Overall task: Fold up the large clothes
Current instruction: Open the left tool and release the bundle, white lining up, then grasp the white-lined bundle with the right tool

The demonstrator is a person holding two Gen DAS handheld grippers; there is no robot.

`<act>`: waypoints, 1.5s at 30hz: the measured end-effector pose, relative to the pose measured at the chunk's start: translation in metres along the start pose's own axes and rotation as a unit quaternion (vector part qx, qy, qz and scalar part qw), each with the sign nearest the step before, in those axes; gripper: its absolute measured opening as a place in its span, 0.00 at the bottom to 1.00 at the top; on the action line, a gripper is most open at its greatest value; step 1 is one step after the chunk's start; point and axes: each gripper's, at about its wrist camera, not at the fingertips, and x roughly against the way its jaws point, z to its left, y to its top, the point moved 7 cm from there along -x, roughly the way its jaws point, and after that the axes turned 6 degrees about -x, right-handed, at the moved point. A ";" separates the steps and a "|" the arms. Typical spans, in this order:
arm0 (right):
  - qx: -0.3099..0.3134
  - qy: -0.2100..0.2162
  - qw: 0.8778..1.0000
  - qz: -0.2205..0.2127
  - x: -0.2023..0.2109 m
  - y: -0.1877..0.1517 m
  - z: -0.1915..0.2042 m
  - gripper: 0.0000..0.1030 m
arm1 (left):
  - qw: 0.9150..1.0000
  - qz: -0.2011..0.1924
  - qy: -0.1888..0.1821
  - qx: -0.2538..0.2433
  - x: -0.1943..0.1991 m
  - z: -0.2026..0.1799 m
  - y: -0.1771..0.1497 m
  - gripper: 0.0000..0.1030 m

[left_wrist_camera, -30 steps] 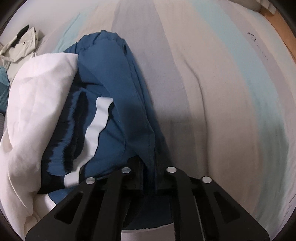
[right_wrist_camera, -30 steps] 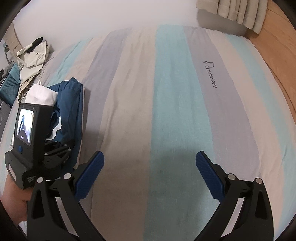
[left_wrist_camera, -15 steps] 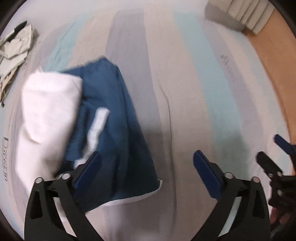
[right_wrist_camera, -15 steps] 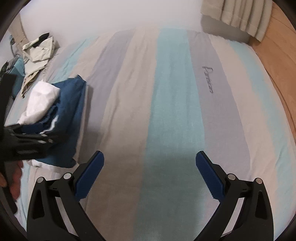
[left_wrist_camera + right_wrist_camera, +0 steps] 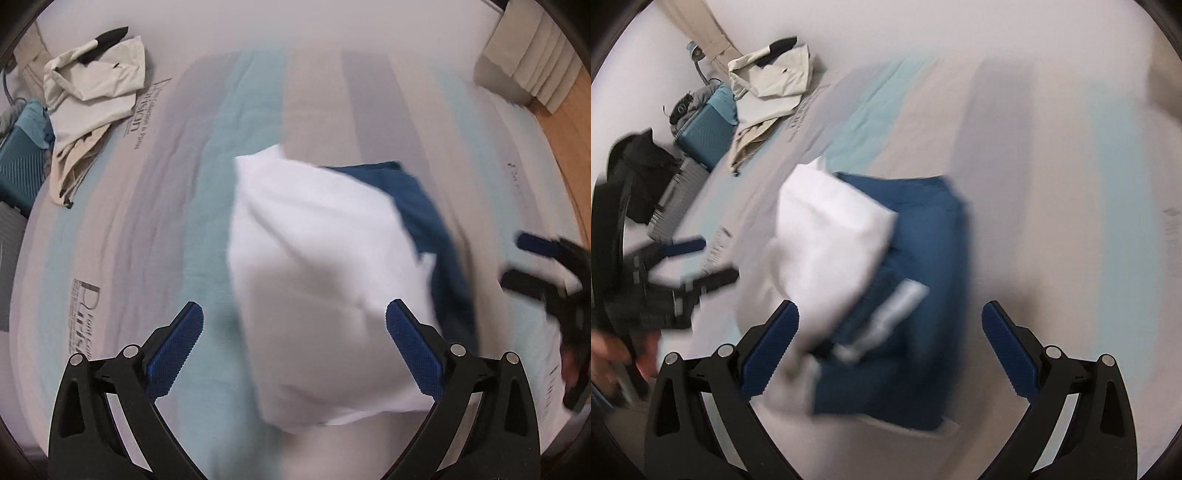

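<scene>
Now both hand-held grippers, left (image 5: pixel 293 350) and right (image 5: pixel 890 350), wide open, empty, above folded garment (image 5: pixel 886 295); next, press bundle flat on bed (image 5: pixel 155 221).

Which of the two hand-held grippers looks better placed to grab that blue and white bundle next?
Probably the right hand-held gripper: its open jaws frame the blue and white garment. The left hand-held gripper, also open, faces mostly its white side. Blur makes this uncertain.

both wrist cameras looked steeply down at the striped bed (image 5: pixel 258 122), sharing the folded blue-and-white garment (image 5: pixel 886 295) at mid-frame.
</scene>
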 end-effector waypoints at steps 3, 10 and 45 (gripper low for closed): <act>-0.031 0.016 0.999 0.037 -0.042 0.013 0.008 0.93 | 1.000 0.012 -0.014 -0.003 -0.015 0.023 -0.018 0.94; -0.108 0.036 0.990 0.083 -0.102 0.026 0.002 0.93 | 0.997 0.037 -0.070 0.001 -0.052 0.030 -0.057 0.94; -0.068 -0.090 0.993 0.026 -0.062 0.089 -0.062 0.01 | 0.993 -0.008 -0.116 -0.037 -0.037 -0.015 -0.031 0.94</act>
